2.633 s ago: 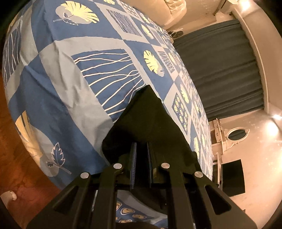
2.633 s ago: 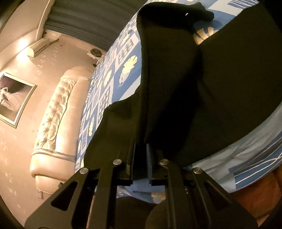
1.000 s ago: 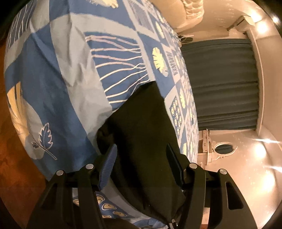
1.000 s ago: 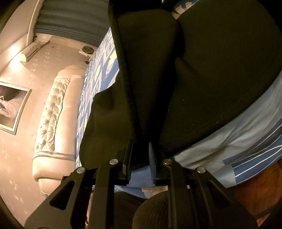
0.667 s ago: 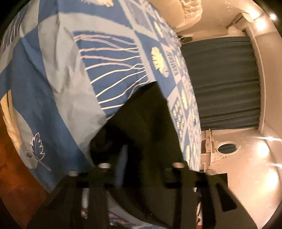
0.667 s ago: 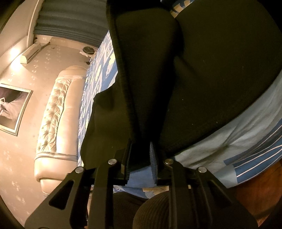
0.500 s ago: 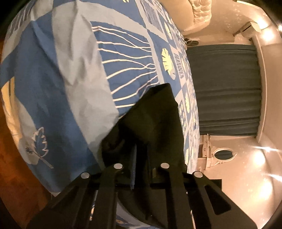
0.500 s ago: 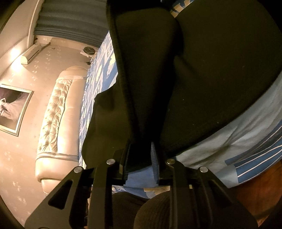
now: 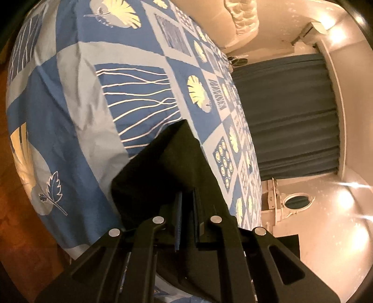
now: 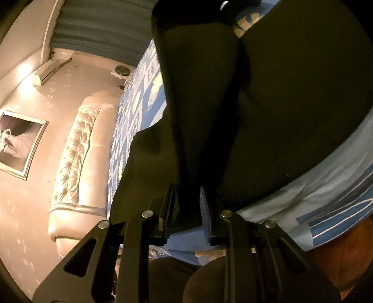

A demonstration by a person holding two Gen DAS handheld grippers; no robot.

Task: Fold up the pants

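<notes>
Your left gripper (image 9: 186, 205) has its two fingers drawn together on the black pants (image 9: 167, 167), pinching a fold of the dark cloth right at the near edge of the bed. From that pinch the fabric rises away from you into a pointed, tent-like flap whose tip lies over the blue patchwork bedspread (image 9: 70, 116), just beside the panel of white wavy lines. The bedspread hangs over the edge of the mattress toward the wooden floor (image 9: 21, 244) at the lower left of that view. Beyond the bed you can see a dark blue curtain (image 9: 291, 116), a white dressing table with an oval mirror (image 9: 296, 201) and the tufted cream headboard (image 9: 242, 16) at the top. Your right gripper (image 10: 186, 209) is clamped on another part of the same pants (image 10: 291, 105): a thick doubled band of black cloth runs straight up from between its ribbed pads (image 10: 170, 209), which sit a little apart because of the bulk they press on. To the right of that band the broad body of the garment lies spread across the bedspread (image 10: 326, 186), and a second dark lobe of it lies to the left. In that view the tufted headboard (image 10: 77, 151), a framed picture (image 10: 18, 144) on the wall and a wall air conditioner (image 10: 51, 72) fill the left side. Something dark and ribbed lies below the gripper at the bottom edge; you cannot tell what it is.
</notes>
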